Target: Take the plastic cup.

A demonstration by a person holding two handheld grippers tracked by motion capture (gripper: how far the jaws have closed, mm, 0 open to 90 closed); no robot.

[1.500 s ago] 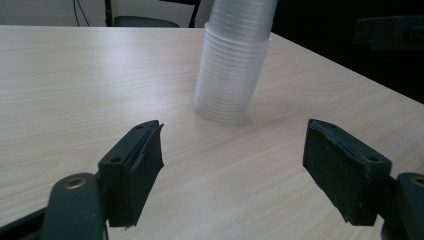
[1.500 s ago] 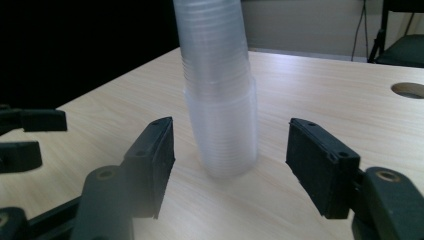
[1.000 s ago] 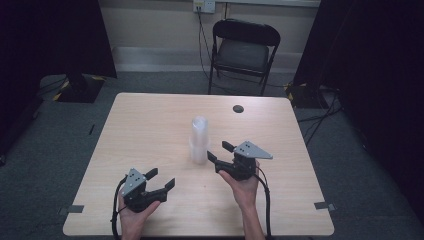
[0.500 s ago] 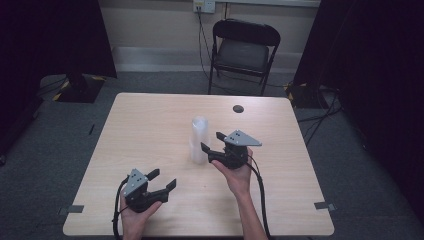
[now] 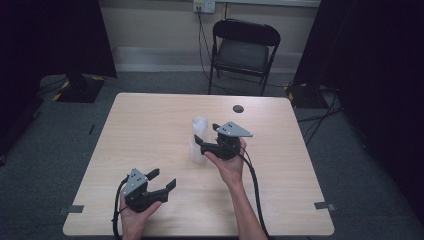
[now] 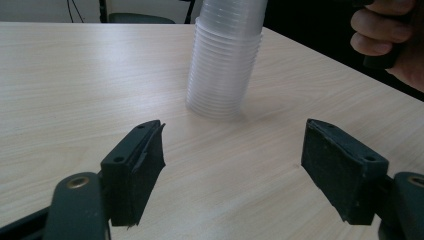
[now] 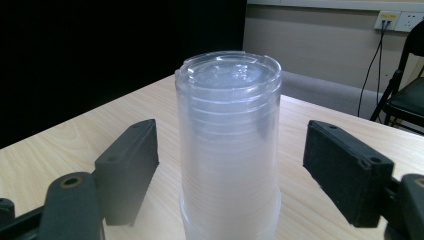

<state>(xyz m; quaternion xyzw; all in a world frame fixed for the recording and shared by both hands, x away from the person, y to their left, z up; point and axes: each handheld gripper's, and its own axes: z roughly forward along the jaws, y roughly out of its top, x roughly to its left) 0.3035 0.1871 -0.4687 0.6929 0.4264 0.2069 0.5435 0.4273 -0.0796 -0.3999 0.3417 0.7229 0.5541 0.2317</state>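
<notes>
Cups (image 5: 199, 140), clear plastic and nested upside down into 1 upright stack, stand near the middle of the wooden table (image 5: 150, 130). Seen from above, the right gripper (image 5: 206, 136) is held level at the stack's right side, its 2 jaws reaching toward the stack. The right gripper view places the cups (image 7: 229, 150) between the 2 black jaws of that gripper (image 7: 227, 165), which stand wide apart; a clear gap remains on each side, so neither pad touches the plastic and nothing is gripped. The left gripper (image 5: 162, 181) rests near the front edge of the table, well apart from the stack, with its jaws pointing toward the cups. In the left gripper view its jaws (image 6: 232, 165) are likewise spread wide and hold nothing, and the stack (image 6: 225, 60) stands farther off on bare wood. A small dark disc (image 5: 238, 108) lies near the far edge of the table. Beyond the table stands a black folding chair (image 5: 242, 50).
</notes>
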